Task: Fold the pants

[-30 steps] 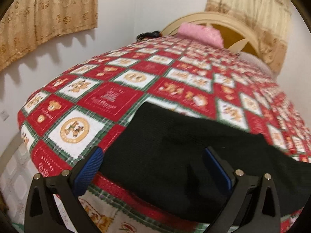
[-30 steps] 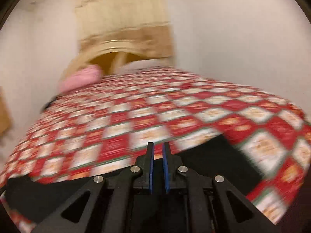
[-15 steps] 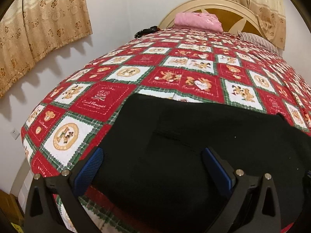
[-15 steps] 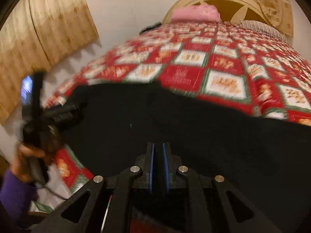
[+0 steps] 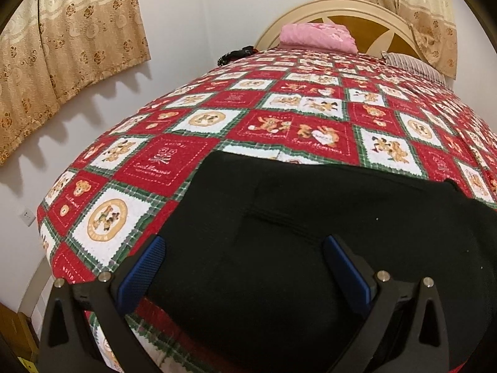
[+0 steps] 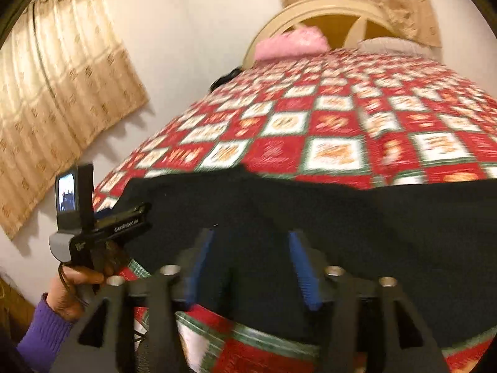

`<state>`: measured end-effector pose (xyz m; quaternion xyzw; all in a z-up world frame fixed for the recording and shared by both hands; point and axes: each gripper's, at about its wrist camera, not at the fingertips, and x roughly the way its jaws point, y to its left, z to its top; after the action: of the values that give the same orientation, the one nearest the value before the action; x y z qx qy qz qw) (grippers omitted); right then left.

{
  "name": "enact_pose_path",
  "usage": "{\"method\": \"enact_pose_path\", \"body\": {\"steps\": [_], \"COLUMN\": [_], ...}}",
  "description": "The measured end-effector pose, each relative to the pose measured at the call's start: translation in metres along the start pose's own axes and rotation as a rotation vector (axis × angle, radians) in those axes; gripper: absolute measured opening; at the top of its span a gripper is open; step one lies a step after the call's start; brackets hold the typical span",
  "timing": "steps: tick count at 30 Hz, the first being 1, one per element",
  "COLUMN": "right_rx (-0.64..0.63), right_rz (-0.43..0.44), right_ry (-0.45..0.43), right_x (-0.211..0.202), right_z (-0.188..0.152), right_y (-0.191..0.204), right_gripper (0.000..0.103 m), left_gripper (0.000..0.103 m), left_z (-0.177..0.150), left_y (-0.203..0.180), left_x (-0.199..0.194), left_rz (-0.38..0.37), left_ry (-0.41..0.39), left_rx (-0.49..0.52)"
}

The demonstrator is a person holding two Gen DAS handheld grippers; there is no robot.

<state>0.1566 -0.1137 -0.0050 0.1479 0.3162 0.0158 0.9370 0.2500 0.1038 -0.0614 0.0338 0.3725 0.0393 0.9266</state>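
black pants (image 5: 279, 233) run off frame, folds seemingly unclear.

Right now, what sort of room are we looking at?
Most likely a bedroom: a bed under a red patchwork quilt, a curved headboard with a pink pillow, and curtains.

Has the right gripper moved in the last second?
Yes. The right gripper swung leftward: the headboard now sits right of centre, the left-hand curtain has entered view, and its jaws are opening over the pants.
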Motion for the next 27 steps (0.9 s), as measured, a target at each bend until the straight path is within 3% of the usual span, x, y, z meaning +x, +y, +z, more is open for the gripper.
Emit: {"method": "enact_pose_path", "body": {"steps": [6,9,12,20,22,27], "right_rx": [0.129,0.15,0.192,0.231,0.234,0.304], "right_rz": [-0.106,-0.255,-0.425,-0.791,-0.857,-0.903], "right_ry": [-0.096,-0.146,-0.188,-0.202,-0.198,-0.192], "right_x": [-0.057,-0.09,-0.122,-0.173,-0.18,-0.194], "right_z": [0.004,0.01,0.02,0.025,0.022,0.011], "right_y": [-0.059,-0.095,-0.132,-0.204,-0.217,-0.245], "right_gripper": [0.062,0.062,0.062,0.062,0.062,0.062], "left_gripper": [0.103,0.103,0.103,0.103,0.103,0.103], "left_z": [0.0,0.0,-0.004,-0.002,0.001,0.004], "left_y": [-0.002,0.0,0.006,0.006,0.006,-0.005], "left_x": [-0.001,-0.005,-0.015,-0.037,-0.041,-0.053], "left_rz": [0.021,0.015,-0.041,-0.12,-0.139,-0.131], "left_ry": [0.013,0.028,0.025,0.022,0.022,-0.001], "left_rx": [-0.011,-0.021,-0.059,-0.103,-0.125,-0.103]}}
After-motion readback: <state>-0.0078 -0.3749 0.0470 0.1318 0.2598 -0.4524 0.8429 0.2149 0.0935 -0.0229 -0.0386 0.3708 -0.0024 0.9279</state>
